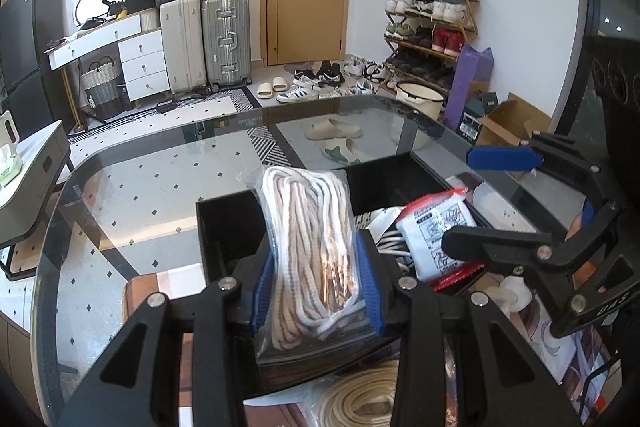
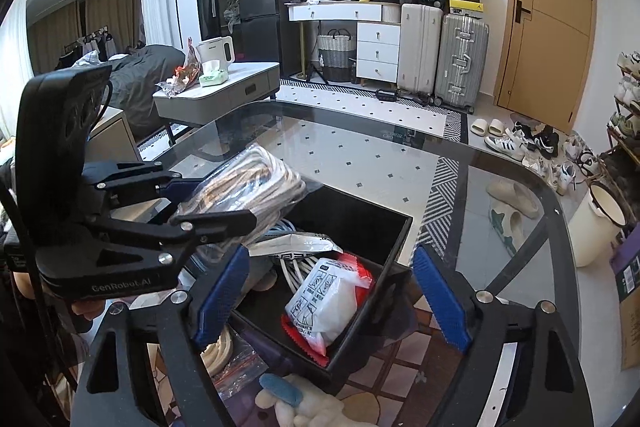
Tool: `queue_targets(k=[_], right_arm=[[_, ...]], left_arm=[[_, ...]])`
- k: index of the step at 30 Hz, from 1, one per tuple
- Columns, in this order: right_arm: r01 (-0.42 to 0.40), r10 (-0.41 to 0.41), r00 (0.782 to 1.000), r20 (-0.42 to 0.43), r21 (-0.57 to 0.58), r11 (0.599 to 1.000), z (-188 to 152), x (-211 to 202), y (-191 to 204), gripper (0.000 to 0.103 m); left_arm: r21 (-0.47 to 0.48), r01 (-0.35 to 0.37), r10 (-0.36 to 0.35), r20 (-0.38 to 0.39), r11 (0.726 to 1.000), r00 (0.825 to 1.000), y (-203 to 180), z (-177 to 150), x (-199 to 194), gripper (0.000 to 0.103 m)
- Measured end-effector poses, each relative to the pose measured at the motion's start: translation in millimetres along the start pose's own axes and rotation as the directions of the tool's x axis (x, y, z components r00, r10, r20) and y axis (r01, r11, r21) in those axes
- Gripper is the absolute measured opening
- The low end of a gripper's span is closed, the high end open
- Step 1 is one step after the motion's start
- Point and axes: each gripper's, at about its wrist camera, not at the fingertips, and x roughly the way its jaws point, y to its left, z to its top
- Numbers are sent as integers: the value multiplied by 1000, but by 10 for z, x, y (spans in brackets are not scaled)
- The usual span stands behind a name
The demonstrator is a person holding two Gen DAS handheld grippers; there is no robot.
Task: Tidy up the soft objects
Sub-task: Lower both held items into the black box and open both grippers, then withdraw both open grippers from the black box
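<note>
- My left tool (image 1: 316, 291) pinches the bagged rope (image 1: 310, 239) above the black bin (image 2: 394, 247); I should lower it well inside before letting go.
- My right tool (image 2: 332, 301) hangs spread and empty over the bin.
- Inside the bin lie a white packet (image 2: 324, 307) and cords (image 2: 298, 269).
- The bin sits on the glass counter (image 2: 360, 155).

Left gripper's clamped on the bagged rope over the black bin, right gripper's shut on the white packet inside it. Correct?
Not quite. The right gripper is open and holds nothing: the right wrist view shows its blue fingers spread wide on either side of the white packet, which lies loose in the black bin. The left gripper is clamped on the bagged rope over the bin.
</note>
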Motion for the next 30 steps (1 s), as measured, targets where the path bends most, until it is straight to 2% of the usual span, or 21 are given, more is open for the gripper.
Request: queue_targets(k=[7,9,11,15,17,20,23,30], right_arm=[[0,0,1000,1,4,1000,-5,3,0,86],[1,-1,1000,1,9,1000,-22,-3,-2,86],[-1,1,1000,2,20,1000,-60,-23,-11,90],[-1,0,1000,22,45,999,-105,-107,-14,97],[0,-2,1000,31,58,998,-129,-145,-23,100],[-5,2,999,37,75,997,-184,-211,-26,102],[-4,1,999,35,85,996,-259,-268,-27,102],[-3,1,1000,17,134,991,-475,-368,15,102]], left_arm=[[19,-24,25,-29,1000,999,-24,-51,61,38],[19,-24,25,-33,1000,999,-21,-52,50,42],[10,-12,12,-27,1000,1000,-28,-44,14,59],[8,-17,17,2,1000,1000,-36,-49,-107,67],[-7,-27,27,15,1000,1000,-13,-57,-170,86],[-29,-20,22,63,999,998,12,-85,-328,99],[-45,-7,12,103,999,995,29,-112,-479,103],[-89,-36,47,128,995,991,26,-271,-713,103]])
